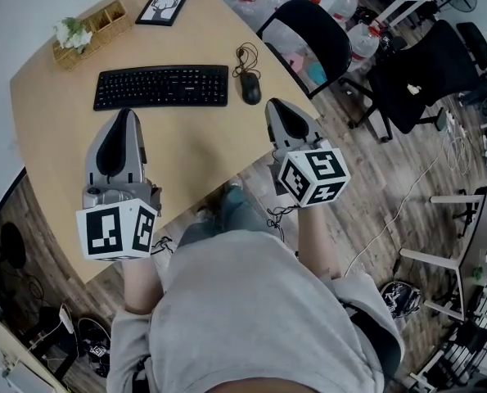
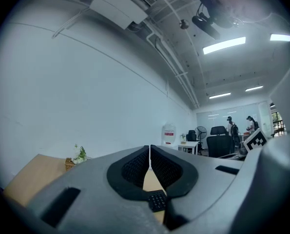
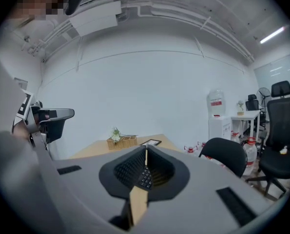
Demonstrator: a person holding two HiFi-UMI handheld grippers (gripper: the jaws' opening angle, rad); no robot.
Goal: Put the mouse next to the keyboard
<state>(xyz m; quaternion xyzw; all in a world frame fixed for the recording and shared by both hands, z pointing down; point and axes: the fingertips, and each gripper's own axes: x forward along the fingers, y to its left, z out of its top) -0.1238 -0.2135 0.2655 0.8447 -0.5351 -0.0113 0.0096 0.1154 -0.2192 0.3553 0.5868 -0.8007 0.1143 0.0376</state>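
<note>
Black oval mouse [image 1: 250,88] beside flat keyboard [image 1: 161,86].

My rig: two grey tongs and the person who carries them.
From the head view I see the left tongs [image 1: 127,113] and right tongs [image 1: 274,103] as smooth grey tapered shells with a dark panel along the top. Each ends in a white cube, left cube [image 1: 116,232] and right cube [image 1: 313,175], printed with black square markers. Thin black cables [image 1: 163,244] curl beneath them. The inner pads [image 2: 135,167] are black with a fine mesh texture. The person wears a light grey sweatshirt [image 1: 251,318] and blue-grey trousers [image 1: 227,211].
</note>
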